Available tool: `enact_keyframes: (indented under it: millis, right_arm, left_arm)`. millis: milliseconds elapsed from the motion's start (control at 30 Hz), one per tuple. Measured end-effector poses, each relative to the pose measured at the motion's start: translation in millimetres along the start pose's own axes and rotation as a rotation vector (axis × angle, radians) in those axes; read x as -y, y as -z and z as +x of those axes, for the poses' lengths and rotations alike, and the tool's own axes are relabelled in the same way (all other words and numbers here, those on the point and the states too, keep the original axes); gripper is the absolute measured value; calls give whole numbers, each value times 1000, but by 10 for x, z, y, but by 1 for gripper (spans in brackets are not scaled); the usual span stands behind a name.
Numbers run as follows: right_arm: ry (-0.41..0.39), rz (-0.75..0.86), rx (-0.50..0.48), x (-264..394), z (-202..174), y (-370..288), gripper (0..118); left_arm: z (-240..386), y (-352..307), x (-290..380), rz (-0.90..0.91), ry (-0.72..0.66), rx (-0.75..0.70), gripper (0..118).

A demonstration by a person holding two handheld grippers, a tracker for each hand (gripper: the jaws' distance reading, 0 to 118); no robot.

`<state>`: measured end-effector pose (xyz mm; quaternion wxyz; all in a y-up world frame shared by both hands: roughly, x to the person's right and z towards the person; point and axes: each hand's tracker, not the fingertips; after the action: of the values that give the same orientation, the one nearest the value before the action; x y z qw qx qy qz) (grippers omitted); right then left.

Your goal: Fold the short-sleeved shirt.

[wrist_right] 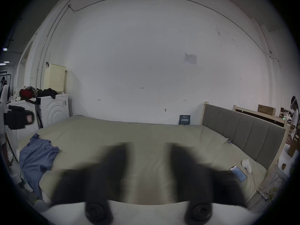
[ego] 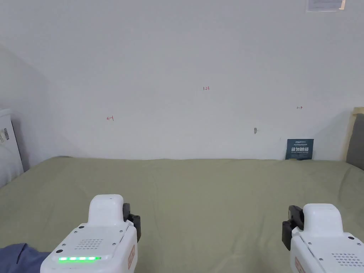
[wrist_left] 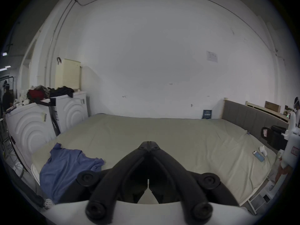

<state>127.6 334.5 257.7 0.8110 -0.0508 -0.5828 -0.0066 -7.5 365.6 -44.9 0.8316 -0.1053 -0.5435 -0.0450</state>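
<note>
A crumpled blue shirt (wrist_left: 65, 168) lies at the near left corner of a green bed (wrist_left: 162, 139), partly hanging over its edge. Above the bed, the left gripper (wrist_left: 148, 143) is closed and empty; the right gripper (wrist_right: 149, 149) is open, its jaws blurred.

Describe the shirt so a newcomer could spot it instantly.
Start at the olive-green bed along the white wall. Go to its near corner beside the white washing machines: the blue short-sleeved shirt lies crumpled there, draping over the edge. It is the sole blue garment on the bed.
</note>
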Motion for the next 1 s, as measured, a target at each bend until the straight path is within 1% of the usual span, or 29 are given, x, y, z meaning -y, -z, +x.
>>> enact_keyframes:
  millis: [33, 100, 133, 333, 433, 467, 567, 667, 800, 867, 933, 1000]
  right_arm:
    - [0, -8, -29, -2, 30, 1, 1]
    - [-7, -6, -14, 2, 22, 5, 1]
    - [-12, -4, -9, 7, 26, -1, 1]
    - [-8, -11, -9, -21, 6, 16, 1]
    - [-9, -31, -39, -24, -118, 90, 1]
    - [-1, -33, -68, -17, -185, 109, 1]
    - [-16, -44, -165, 10, -548, 194, 1]
    - [-12, -36, -297, 17, -1069, 223, 1]
    - [-16, -33, -456, 15, -1734, 214, 1]
    - [-1, -38, -530, 32, -1989, 227, 1]
    - [-9, -41, -578, 39, -2213, 194, 1]
    - [-19, -41, -610, 55, -2349, 201, 1]
  left_arm:
    - [17, -53, -46, 0, 4, -22, 0]
    - [63, -150, -102, 21, 38, -42, 0]
    - [56, 14, 40, 21, 44, -38, 0]
    - [-33, 85, 90, 11, 23, -51, 0]
    - [-210, 33, 92, 14, 11, -81, 0]
    - [-286, 5, 88, 9, 1, -111, 0]
    - [-593, -128, 107, 5, -5, -212, 0]
    - [-1004, -384, 132, -3, -7, -331, 0]
    - [-1504, -778, 183, -16, -48, -480, 0]
    - [-1751, -997, 228, -25, -88, -552, 0]
    - [-1952, -1174, 281, -35, -121, -617, 0]
    - [-2103, -1310, 333, -40, -135, -657, 0]
